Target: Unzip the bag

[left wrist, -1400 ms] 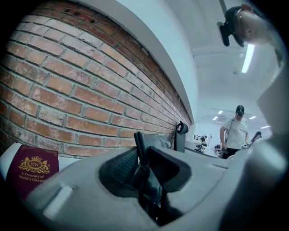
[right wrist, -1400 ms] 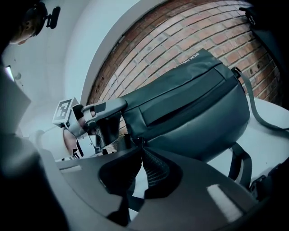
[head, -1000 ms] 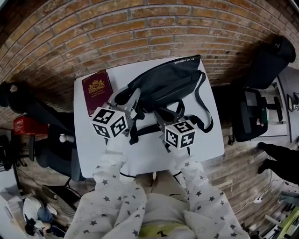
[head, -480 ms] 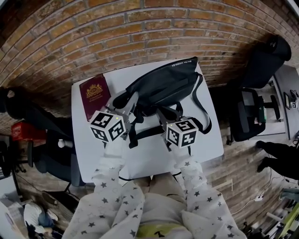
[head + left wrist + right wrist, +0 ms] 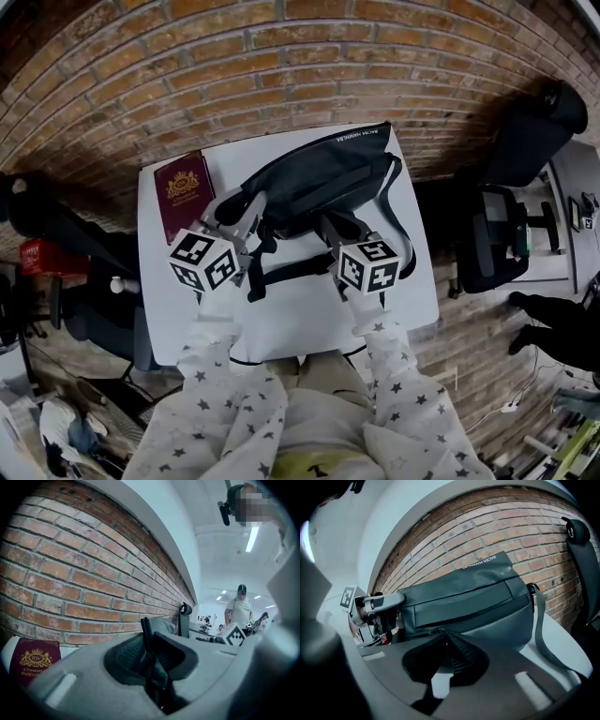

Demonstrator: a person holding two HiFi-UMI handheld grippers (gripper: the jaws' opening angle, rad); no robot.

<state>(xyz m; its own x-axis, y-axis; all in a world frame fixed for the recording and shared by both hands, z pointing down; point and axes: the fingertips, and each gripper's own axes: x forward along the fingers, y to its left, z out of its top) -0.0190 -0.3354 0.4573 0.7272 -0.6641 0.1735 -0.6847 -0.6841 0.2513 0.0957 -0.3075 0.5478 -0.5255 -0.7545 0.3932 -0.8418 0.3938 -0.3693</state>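
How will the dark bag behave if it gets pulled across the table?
Likely floppy: the bag sags and creases, so it may bunch rather than slide as one piece. Its strap lies in a loose loop and would probably trail. The smooth table may let it slip.

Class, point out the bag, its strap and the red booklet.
bag [image 5: 317, 176], head view, middle of its top panel.
strap [image 5: 539, 620], right gripper view, mid-length.
red booklet [image 5: 183, 193], head view, cover centre.
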